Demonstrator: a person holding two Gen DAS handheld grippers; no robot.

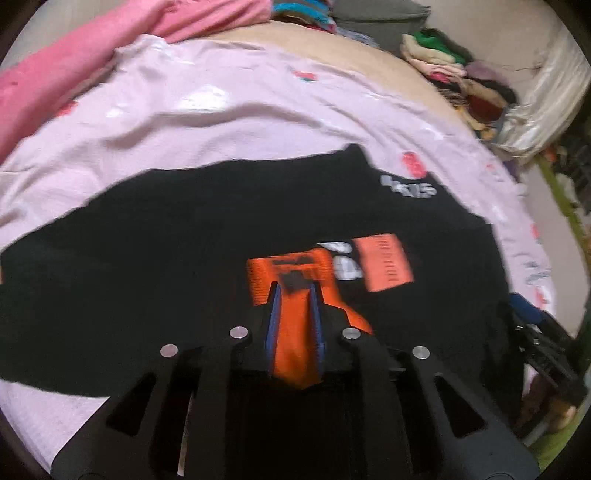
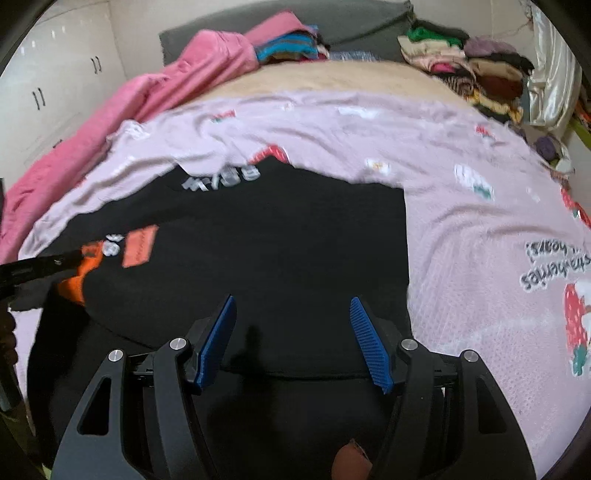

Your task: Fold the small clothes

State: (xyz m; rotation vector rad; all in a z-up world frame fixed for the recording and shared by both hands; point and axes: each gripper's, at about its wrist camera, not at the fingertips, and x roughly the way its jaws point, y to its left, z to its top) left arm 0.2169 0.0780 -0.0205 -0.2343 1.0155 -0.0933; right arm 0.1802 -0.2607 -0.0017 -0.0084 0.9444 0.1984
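A black garment with orange patches and white lettering lies spread on a lilac strawberry-print blanket. My left gripper is shut on an orange fold of the garment, which bunches up between the blue pads. In the right wrist view the same garment fills the middle. My right gripper hovers open over its near edge with only flat black cloth beneath. The left gripper enters from the left edge there, pinching the orange fabric.
A pink quilt lies bunched along the far left of the bed. Stacks of folded clothes sit at the back right beside a shiny curtain. A grey pillow lies at the head, and white cupboards stand at left.
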